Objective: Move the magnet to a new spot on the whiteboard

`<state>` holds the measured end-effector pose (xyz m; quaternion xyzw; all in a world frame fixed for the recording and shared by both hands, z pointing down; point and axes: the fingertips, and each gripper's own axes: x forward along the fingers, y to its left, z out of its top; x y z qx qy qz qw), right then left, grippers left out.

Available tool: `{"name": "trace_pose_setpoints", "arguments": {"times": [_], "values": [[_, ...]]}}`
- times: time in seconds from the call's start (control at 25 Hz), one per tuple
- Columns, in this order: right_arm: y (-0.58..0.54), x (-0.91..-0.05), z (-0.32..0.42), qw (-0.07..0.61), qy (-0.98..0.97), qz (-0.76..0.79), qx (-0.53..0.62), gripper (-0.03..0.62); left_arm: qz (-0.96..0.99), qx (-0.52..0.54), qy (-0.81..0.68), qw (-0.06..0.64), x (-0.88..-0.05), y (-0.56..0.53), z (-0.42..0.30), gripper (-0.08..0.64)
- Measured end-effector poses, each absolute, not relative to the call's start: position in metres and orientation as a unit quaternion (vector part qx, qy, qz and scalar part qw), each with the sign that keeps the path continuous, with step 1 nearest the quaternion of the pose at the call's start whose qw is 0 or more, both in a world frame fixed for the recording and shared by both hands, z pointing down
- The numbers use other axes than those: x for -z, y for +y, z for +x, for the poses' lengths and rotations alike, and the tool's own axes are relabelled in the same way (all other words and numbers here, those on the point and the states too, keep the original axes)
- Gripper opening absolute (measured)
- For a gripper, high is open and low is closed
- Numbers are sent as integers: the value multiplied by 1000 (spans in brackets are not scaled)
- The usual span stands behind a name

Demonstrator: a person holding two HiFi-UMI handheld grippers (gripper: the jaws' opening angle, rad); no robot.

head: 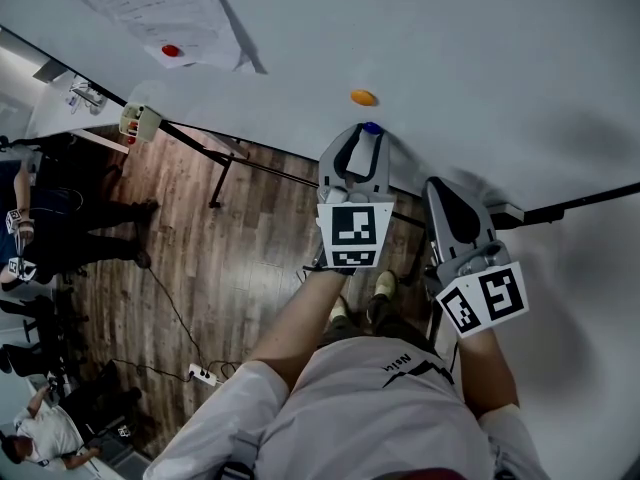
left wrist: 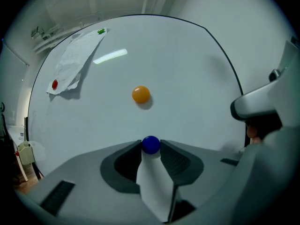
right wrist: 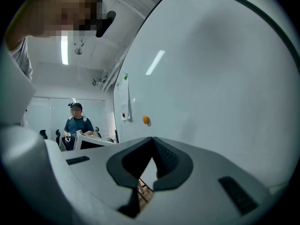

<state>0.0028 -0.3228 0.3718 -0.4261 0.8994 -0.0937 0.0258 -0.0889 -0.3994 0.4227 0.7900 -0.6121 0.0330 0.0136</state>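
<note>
A small blue magnet (head: 372, 127) sits on the whiteboard (head: 470, 48), right between the tips of my left gripper (head: 366, 136). In the left gripper view the blue magnet (left wrist: 151, 145) fills the narrow gap at the tips of the left gripper (left wrist: 151, 146). The jaws stand at their widest and I see no squeeze on the magnet. My right gripper (head: 437, 184) hangs just right of the left one, off the board's lower edge. The right gripper (right wrist: 153, 140) has its tips together and nothing between them.
An orange magnet (head: 363, 97) sticks to the board just above the blue one. A red magnet (head: 171, 50) pins a crumpled paper sheet (head: 150, 8) at the far left, with a green magnet (left wrist: 101, 31) at the sheet's top. A person (right wrist: 77, 123) sits beyond the board.
</note>
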Motion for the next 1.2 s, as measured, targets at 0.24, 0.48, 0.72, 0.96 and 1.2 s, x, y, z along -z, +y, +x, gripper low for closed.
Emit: {"name": "trace_pose_setpoints", "arguments": {"times": [0.24, 0.48, 0.72, 0.96, 1.2], "values": [[-322, -372, 4, 25, 898, -429, 95, 12, 797, -35, -603, 14, -423, -399, -89, 127], [-321, -372, 7, 28, 897, -432, 96, 12, 801, -35, -597, 5, -417, -398, -88, 127], [-318, -370, 8, 32, 896, -433, 95, 12, 802, -37, -596, 5, -415, -390, -88, 127], [-315, -364, 8, 40, 896, -433, 94, 12, 812, -33, -583, 10, -406, -371, -82, 127], [-311, -356, 10, 46, 892, -441, 89, 12, 827, -17, -562, 3, -380, -346, -72, 127]]}}
